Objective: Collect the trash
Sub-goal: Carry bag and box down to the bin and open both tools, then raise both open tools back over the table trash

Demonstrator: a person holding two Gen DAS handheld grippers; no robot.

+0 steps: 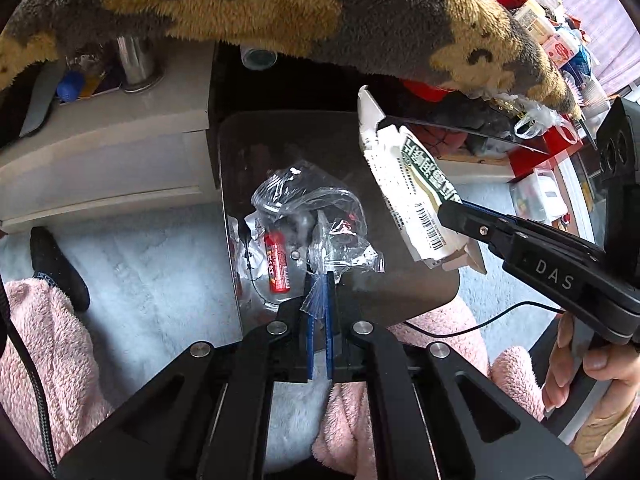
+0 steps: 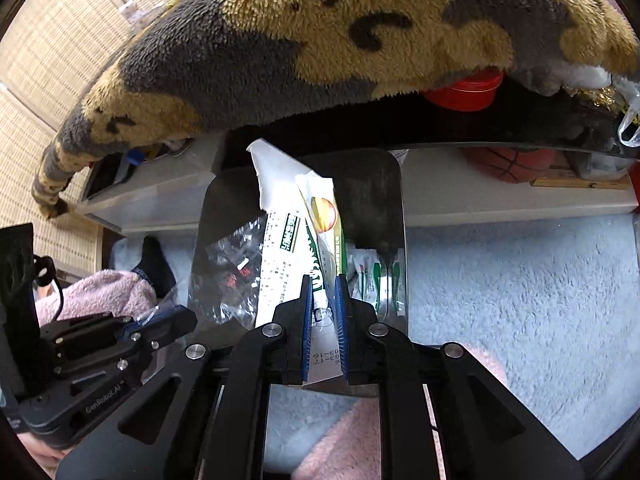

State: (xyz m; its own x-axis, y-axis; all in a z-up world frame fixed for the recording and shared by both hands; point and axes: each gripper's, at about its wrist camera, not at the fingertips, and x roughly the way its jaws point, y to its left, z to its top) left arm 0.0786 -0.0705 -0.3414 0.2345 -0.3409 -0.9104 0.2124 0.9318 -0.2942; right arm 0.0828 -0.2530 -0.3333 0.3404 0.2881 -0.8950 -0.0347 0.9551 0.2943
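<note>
A dark, smoky plastic bin (image 1: 256, 148) stands on the carpet below both grippers. It holds a red tube (image 1: 277, 262) and crumpled wrappers. My left gripper (image 1: 319, 278) is shut on a crumpled clear plastic wrapper (image 1: 320, 216), which hangs over the bin's mouth. Reaching in from the right, my right gripper (image 1: 450, 210) is shut on a white and green food packet (image 1: 404, 184) above the bin's right side. In the right wrist view, the right gripper (image 2: 324, 282) pinches that packet (image 2: 288, 240) over the bin (image 2: 376, 196). The left gripper (image 2: 180, 318) holds the clear wrapper (image 2: 224, 276) beside it.
A brown and grey fleece blanket (image 1: 260, 4) overhangs the bin from a cluttered table. A white low shelf (image 1: 104, 152) stands to the left, with pale fluffy carpet (image 2: 520, 300) around. The person's pink fleece legs (image 1: 44, 360) and black sock (image 1: 60, 268) are close. A basketball (image 2: 516, 164) lies under the table.
</note>
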